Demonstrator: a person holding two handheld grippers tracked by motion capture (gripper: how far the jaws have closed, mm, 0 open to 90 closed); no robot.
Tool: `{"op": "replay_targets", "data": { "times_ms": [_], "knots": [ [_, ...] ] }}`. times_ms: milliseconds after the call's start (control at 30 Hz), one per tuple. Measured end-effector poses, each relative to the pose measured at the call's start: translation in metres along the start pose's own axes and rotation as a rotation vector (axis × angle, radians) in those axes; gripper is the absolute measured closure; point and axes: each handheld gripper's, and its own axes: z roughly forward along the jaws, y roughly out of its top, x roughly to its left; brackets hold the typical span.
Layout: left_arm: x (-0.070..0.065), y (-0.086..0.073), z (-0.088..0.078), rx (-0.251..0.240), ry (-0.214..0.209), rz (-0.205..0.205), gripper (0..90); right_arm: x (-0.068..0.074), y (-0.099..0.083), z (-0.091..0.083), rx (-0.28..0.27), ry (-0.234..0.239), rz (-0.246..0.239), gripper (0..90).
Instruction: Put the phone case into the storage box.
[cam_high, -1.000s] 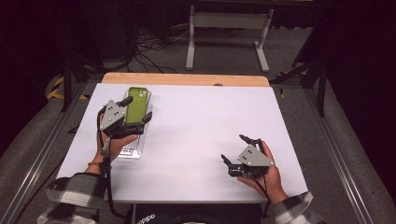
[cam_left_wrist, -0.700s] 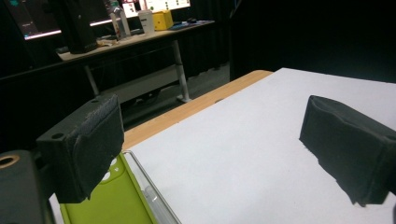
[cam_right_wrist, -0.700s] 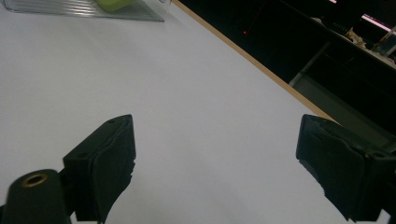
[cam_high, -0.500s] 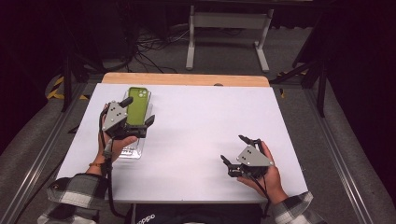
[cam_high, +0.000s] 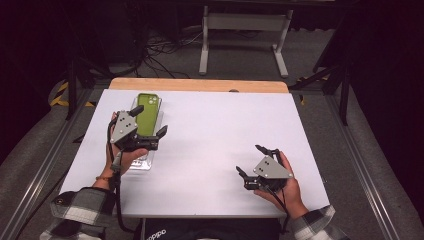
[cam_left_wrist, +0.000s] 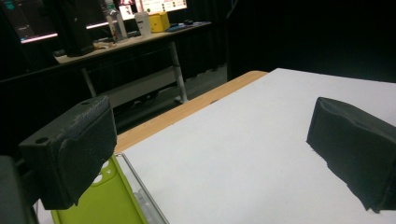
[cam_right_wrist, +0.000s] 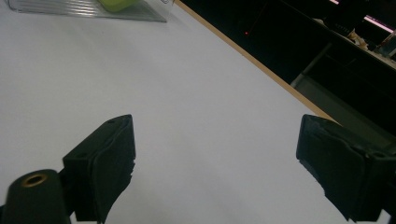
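Green phone case (cam_high: 148, 115) lies in a clear tray (cam_high: 142, 161) near the far left corner of the white desk (cam_high: 210, 130) in the high view, with the left gripper (cam_high: 149, 121) hovering right above it, its fingers spread wide and clasping nothing; they have just been opening. At the near right, well apart from the case, the right gripper (cam_high: 248, 160) sits low over the bare desk in the person's hand, fingers likewise wide apart and empty. From the left gripper view, the green phone case (cam_left_wrist: 100, 203) shows at the bottom left under the left finger, lying in the clear tray (cam_left_wrist: 142, 198), while the other finger hangs over plain desk. From the right gripper view, both black fingers stand far apart over the white desk (cam_right_wrist: 196, 102), and the clear tray (cam_right_wrist: 84, 11) with the green phone case (cam_right_wrist: 114, 4) lies far off at the top edge.
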Motion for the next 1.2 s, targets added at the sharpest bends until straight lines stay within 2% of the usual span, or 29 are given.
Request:
{"op": "replay_targets", "data": {
  "times_ms": [233,900,1200],
  "knots": [
    [-0.006,0.001,-0.002,-0.005,-0.024,0.007,2.8,0.0,0.0,0.0,-0.002,0.001,0.0,12.6],
    [-0.019,0.003,-0.01,-0.031,-0.055,0.036,3.2,0.002,0.002,-0.001,-0.007,0.004,-0.003,12.6],
    [-0.023,0.002,-0.012,-0.026,-0.07,0.037,3.2,0.003,0.002,-0.001,-0.01,0.006,-0.002,12.8]
  ]
}}
